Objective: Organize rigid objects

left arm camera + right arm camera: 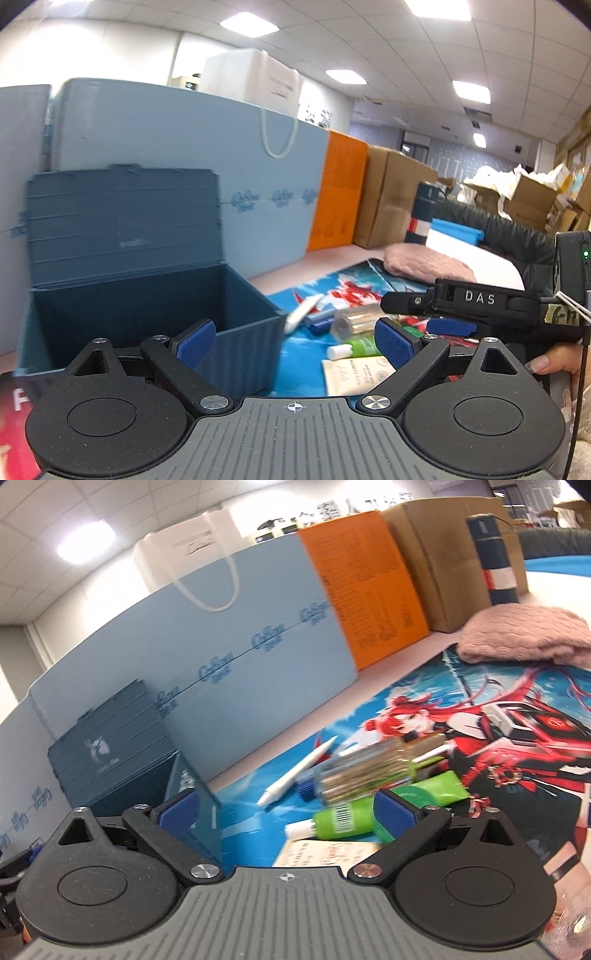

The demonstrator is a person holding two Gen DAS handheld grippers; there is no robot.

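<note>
Background: pale blue board [236,627] with white paper bag [184,550] behind it; orange box [373,590] beside brown cardboard carton [443,557]; pink knitted cloth [524,635] on illustrated mat [498,738].

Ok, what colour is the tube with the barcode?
Bright green tube with a white cap; clearest in the right wrist view.

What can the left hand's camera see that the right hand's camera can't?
Only the left wrist view shows the other black gripper marked DAS, and down into the open dark blue plastic box. Only the right wrist view shows the red-haired cartoon girl on the blue printed mat. Both show the white pen, green tube, clear bottle and fuzzy pink cloth.
</note>
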